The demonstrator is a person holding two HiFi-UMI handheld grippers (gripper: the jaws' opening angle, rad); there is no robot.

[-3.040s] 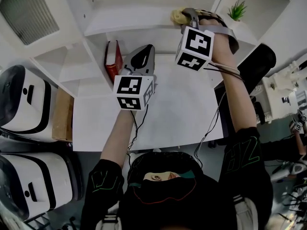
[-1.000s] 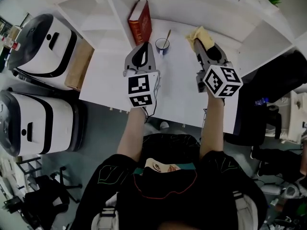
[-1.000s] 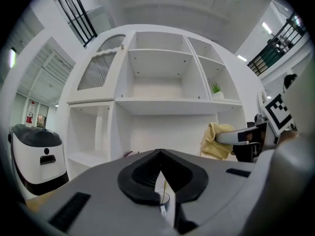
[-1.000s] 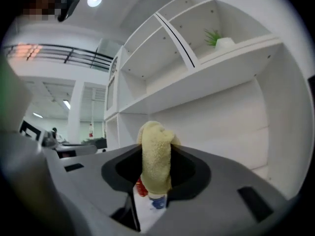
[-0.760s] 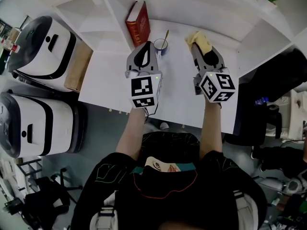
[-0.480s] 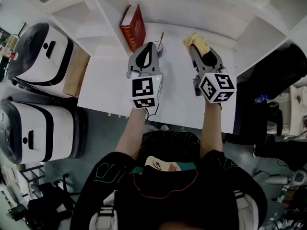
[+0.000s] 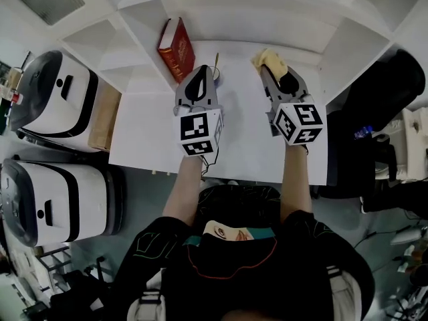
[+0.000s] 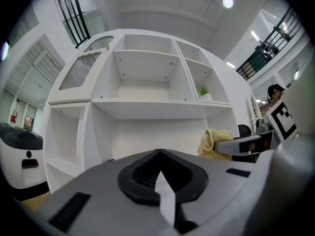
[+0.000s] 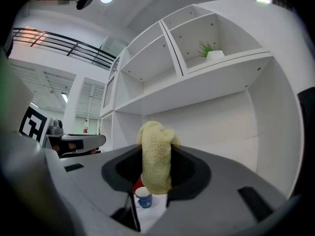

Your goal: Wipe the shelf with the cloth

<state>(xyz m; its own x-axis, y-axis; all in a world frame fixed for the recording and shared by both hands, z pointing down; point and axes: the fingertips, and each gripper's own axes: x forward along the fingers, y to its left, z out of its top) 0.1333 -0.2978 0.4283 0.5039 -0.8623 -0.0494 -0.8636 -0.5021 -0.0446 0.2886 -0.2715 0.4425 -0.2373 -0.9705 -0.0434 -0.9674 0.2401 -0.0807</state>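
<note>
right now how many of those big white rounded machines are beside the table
2. One white machine stands left of the table; the second white machine is beside it, nearer the person. Others may lie outside the frame.

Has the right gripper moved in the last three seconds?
Yes. The right gripper, shut on the cloth, was up at the shelf board; now it is lower, over the desk.
</note>
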